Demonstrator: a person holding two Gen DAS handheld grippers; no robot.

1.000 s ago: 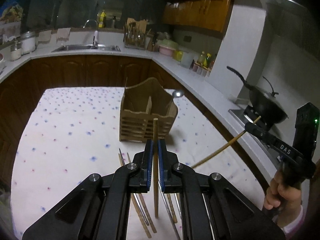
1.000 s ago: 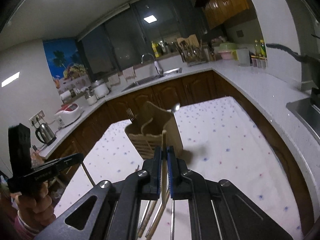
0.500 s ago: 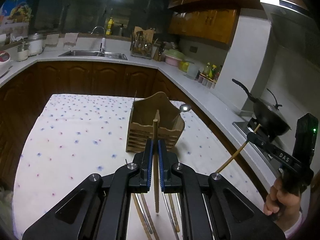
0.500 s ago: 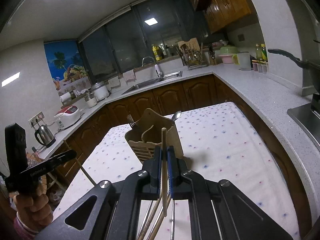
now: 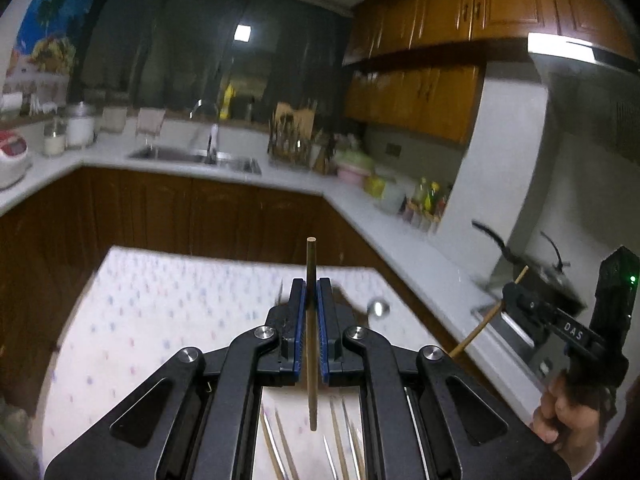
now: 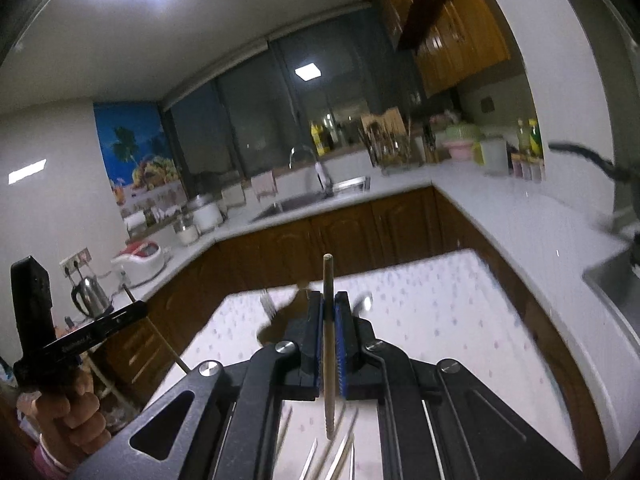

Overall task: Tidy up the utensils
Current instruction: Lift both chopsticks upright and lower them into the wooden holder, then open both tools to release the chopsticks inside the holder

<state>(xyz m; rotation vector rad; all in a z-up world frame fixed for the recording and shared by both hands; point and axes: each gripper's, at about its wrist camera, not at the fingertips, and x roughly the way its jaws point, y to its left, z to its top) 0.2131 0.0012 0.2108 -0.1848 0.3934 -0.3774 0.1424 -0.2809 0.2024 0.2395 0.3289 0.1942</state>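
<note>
both views blurred by motion; the wooden utensil holder (image 6: 280, 322) is nearly all hidden behind the gripper bodies, only a dark smear of it left of the right gripper's fingers, with a fork (image 6: 267, 305) head and a spoon bowl (image 5: 378, 308) poking out either side. which compartments they sit in cannot be told. left gripper (image 5: 311, 292) clenched on a wooden chopstick (image 5: 311, 332), blue pads pressed to its sides; the stick stands upright between them, long axis vertical, round cut end up above the fingertips, lower end hanging free above the table. right gripper (image 6: 329, 304) likewise clamped on a second chopstick (image 6: 329, 344), paler, also upright, butt end up, its lower end in the air. seen from the other camera, each held stick slants across its gripper and is partly hidden by it. more chopsticks and metal utensils (image 5: 340, 444) lie on the dotted tablecloth (image 5: 160, 312) below, cut off by the gripper frames and the picture edge; their count unclear. the person's hand (image 5: 568, 416) wraps the right gripper's handle at the edge of the left view, a pink cuff just visible. kitchen counter (image 5: 360, 208), sink (image 5: 196, 156) and wok (image 5: 540, 276) behind, soft and smeared.
</note>
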